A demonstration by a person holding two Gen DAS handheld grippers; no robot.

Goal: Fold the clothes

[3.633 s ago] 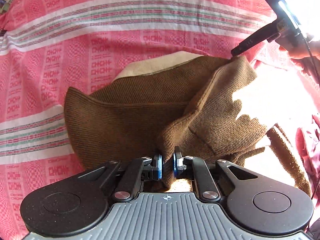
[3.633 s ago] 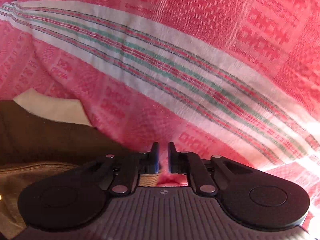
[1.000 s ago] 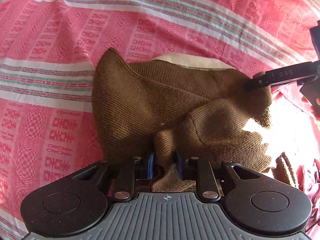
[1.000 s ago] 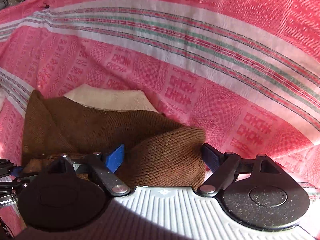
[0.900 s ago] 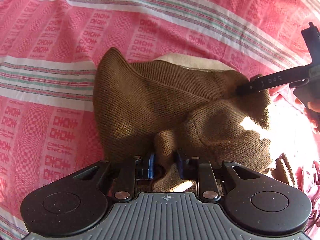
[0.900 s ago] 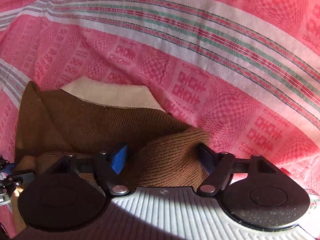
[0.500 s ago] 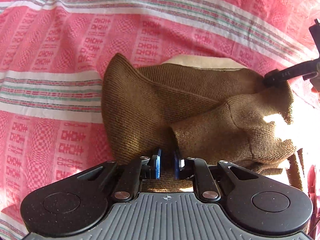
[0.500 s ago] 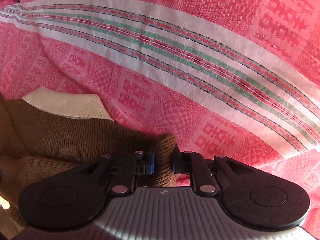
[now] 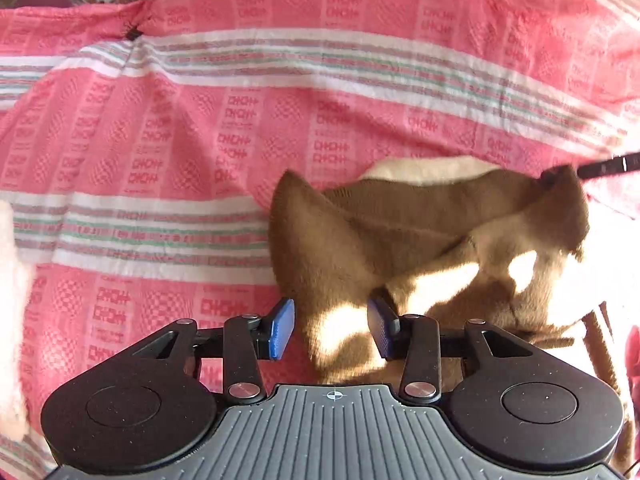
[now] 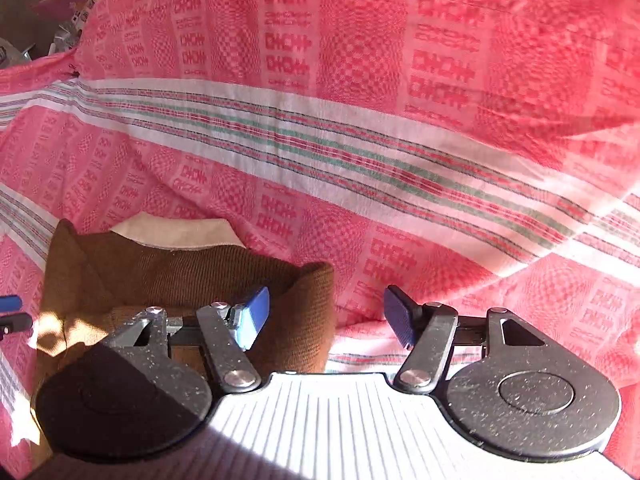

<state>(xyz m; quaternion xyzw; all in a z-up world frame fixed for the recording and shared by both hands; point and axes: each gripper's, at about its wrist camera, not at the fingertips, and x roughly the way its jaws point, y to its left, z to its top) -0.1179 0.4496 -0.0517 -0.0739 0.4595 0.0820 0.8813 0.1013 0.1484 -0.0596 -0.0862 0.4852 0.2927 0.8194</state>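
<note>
Brown sweater [image 9: 352, 240] now released, fingers [image 9: 282, 328] apart

Hard sunlight blows out your lower right, around four o'clock. The sweater [image 9: 420, 232] is motion-blurred. Fisheye bends every edge.

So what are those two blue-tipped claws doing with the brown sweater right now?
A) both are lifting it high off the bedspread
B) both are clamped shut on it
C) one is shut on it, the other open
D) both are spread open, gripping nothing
D: the left gripper and right gripper both show wide gaps between their blue pads, and the brown sweater lies loose on the pink bedspread.
</note>
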